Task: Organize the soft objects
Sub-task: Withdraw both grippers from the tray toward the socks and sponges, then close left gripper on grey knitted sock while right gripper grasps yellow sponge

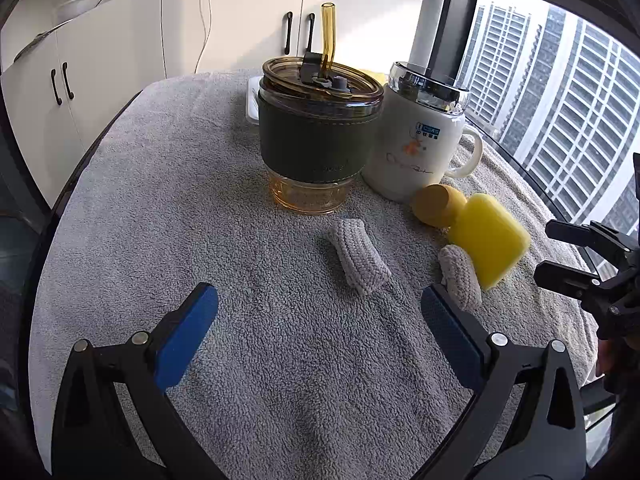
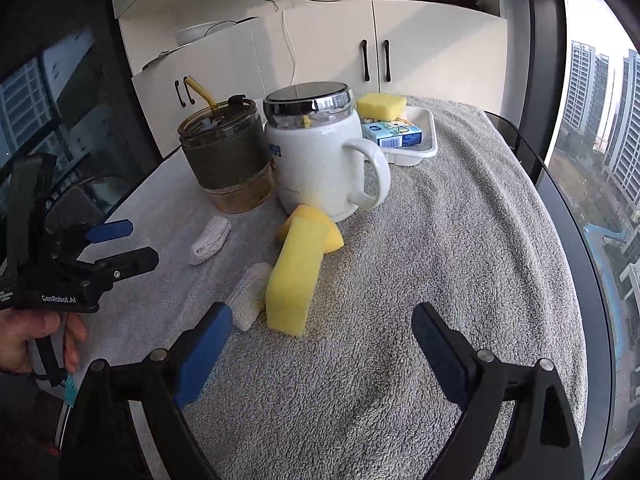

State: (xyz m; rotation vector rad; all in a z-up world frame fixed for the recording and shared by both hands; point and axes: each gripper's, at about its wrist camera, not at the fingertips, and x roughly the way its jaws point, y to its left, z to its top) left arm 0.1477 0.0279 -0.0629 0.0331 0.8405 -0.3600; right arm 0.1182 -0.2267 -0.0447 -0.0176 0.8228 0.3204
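Both your left gripper [image 1: 319, 300] and right gripper [image 2: 322, 320] stood spread, holding nothing; the yellow sponge [image 2: 294, 274] leaned by the mug [image 2: 320, 160] mid-table, so a careless reach could have tipped that mug

High-rise flat, white cabinets [image 2: 320, 40], towel-covered table [image 1: 200, 240] (towers outside)

Your left gripper [image 1: 320, 312] fills the bottom of its own view, blue pads spread wide with nothing between them, pointing steeply downward. Your right gripper [image 2: 322, 328] sits the same way at the bottom of its view, jaws wide apart and empty. At the left edge of the right view, your left hand [image 2: 28, 336] wraps the other gripper's handle, fingers curled at lower left.
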